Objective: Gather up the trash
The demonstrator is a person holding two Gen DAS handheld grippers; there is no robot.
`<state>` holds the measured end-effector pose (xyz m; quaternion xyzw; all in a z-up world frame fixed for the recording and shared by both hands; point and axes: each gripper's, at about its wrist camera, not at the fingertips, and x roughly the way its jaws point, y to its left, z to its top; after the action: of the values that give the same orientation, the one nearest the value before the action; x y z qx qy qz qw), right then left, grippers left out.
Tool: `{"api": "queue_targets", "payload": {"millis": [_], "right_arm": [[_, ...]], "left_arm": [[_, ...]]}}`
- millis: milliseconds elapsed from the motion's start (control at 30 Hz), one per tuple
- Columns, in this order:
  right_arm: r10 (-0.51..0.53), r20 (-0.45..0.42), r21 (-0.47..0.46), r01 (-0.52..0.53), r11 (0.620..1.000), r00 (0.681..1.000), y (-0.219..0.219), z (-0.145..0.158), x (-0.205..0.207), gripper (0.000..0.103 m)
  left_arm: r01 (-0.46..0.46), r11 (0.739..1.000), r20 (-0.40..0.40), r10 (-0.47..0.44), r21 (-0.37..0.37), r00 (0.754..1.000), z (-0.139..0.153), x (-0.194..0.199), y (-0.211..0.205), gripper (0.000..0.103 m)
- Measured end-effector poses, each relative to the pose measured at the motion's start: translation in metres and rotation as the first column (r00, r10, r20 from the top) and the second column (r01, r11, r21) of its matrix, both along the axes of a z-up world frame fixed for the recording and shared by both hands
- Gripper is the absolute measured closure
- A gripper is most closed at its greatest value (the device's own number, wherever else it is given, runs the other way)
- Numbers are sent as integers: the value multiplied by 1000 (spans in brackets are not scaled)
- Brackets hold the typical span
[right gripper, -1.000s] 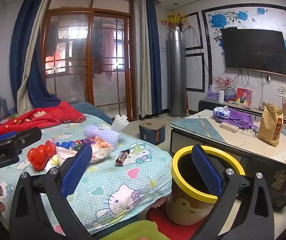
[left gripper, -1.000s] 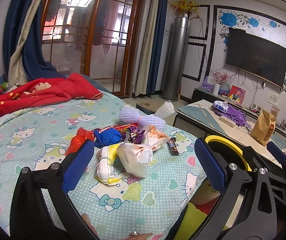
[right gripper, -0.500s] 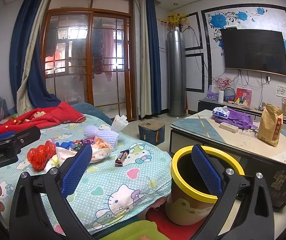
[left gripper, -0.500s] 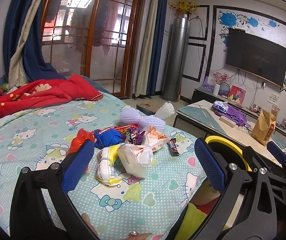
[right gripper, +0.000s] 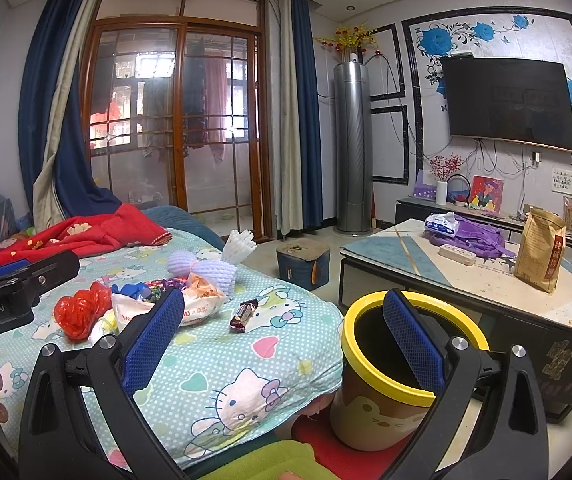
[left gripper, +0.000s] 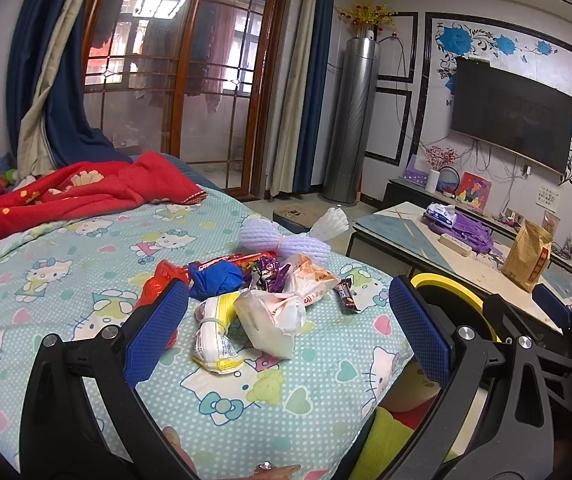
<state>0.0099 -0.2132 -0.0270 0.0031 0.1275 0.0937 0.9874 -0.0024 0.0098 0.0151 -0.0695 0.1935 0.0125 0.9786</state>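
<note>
Two claws we hold spread wide and empty: our left gripper (left gripper: 287, 330) hangs just short of the trash pile (left gripper: 262, 292) on the bedsheet (left gripper: 86, 280); our right gripper (right gripper: 284, 338) hangs right of that pile, over the yellow-rimmed bin (right gripper: 369, 404).

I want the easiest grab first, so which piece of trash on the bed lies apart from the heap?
The small dark candy bar wrapper: it lies alone on the bedspread, on the bin side of the pile.

Crinkly glossy plastic wrappers (left gripper: 270, 300) lie on a matt printed cloth bedsheet (left gripper: 66, 280) beside a smooth plastic bin (right gripper: 385, 392).
</note>
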Motion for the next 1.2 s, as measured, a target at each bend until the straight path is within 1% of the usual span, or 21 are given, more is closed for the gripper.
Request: {"api": "queue_targets", "payload": {"millis": [600, 700, 733, 900, 1000, 1067, 1100, 1200], "right_arm": [[3, 1, -2, -3, 1000, 1000, 2, 1, 1, 6], [38, 5, -15, -38, 999, 999, 8, 2, -2, 6], [40, 5, -17, -40, 999, 999, 7, -2, 3, 6], [118, -5, -30, -118, 993, 993, 25, 2, 8, 6], [159, -27, -27, -160, 987, 987, 36, 5, 12, 6], [187, -51, -21, -188, 982, 981, 43, 5, 16, 6], [208, -78, -16, -209, 978, 975, 48, 5, 20, 6], [231, -107, -10, -234, 972, 967, 59, 5, 25, 6]], "left_arm": [[-10, 1000, 1, 10, -4, 1000, -1, 0, 2, 11], [-26, 1000, 4, 26, -12, 1000, 2, 0, 5, 11], [-29, 999, 3, 29, -14, 1000, 1, 1, 6, 11], [-70, 997, -2, 70, -29, 998, -1, 3, 20, 11], [-94, 995, -4, 93, -38, 996, -5, 4, 32, 11], [-110, 993, -4, 110, -41, 994, -5, 4, 39, 11], [-120, 992, -5, 120, -42, 993, -5, 5, 43, 11], [-151, 988, -13, 150, -45, 989, -7, 6, 56, 11]]}}
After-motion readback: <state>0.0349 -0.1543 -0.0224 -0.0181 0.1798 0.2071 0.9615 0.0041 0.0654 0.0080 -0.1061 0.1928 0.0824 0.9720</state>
